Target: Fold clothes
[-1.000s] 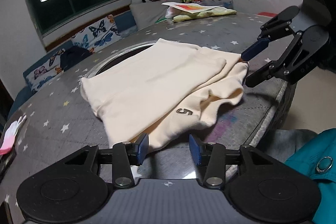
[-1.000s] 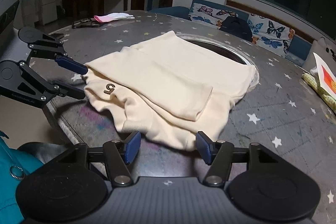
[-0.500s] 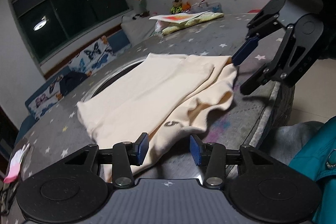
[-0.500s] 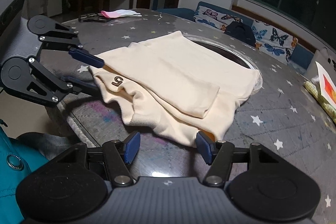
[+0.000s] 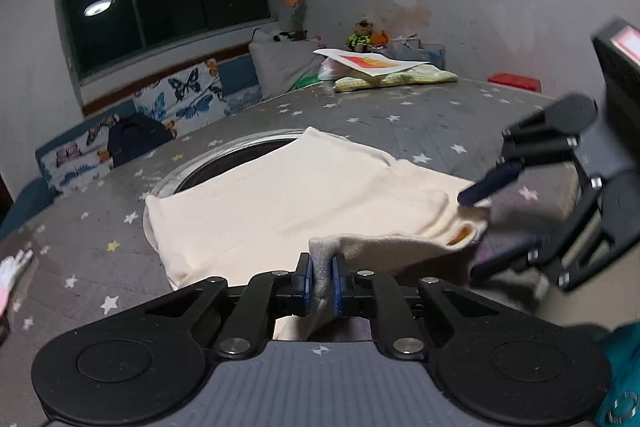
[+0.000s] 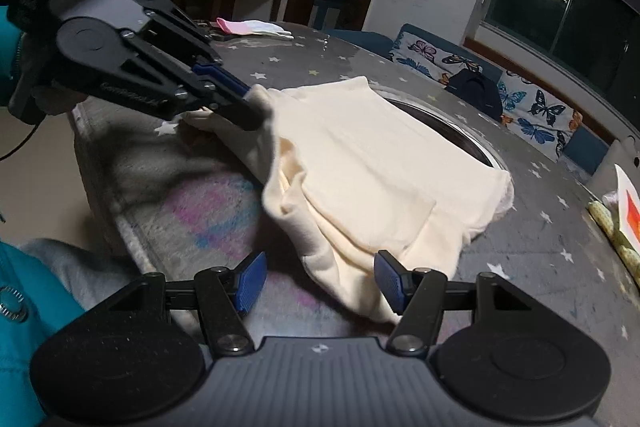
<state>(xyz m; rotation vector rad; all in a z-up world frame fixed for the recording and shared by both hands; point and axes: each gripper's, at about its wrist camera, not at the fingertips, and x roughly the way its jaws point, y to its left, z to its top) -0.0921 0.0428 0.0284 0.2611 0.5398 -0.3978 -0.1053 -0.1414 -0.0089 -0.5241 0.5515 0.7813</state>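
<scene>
A cream garment (image 5: 304,195) lies partly folded on the grey star-patterned table (image 5: 420,119). My left gripper (image 5: 321,281) is shut on the garment's near edge and lifts it a little; in the right wrist view it (image 6: 244,103) pinches the cloth at the garment's left corner. The garment (image 6: 380,163) spreads across the table in the right wrist view. My right gripper (image 6: 320,283) is open, its blue pads on either side of the garment's near hem without closing. It also shows in the left wrist view (image 5: 480,211) at the garment's right corner.
A round dark opening (image 5: 236,163) in the table lies partly under the garment. A yellow-green cloth with a paper (image 5: 392,75) lies at the far side. A butterfly-print sofa (image 5: 160,115) stands beyond the table. Pink and white gloves (image 6: 256,26) lie far left. The table edge (image 6: 120,211) is close.
My left gripper has closed on the garment's near edge and raised it. My right gripper has moved closer to the hem and stays open.
</scene>
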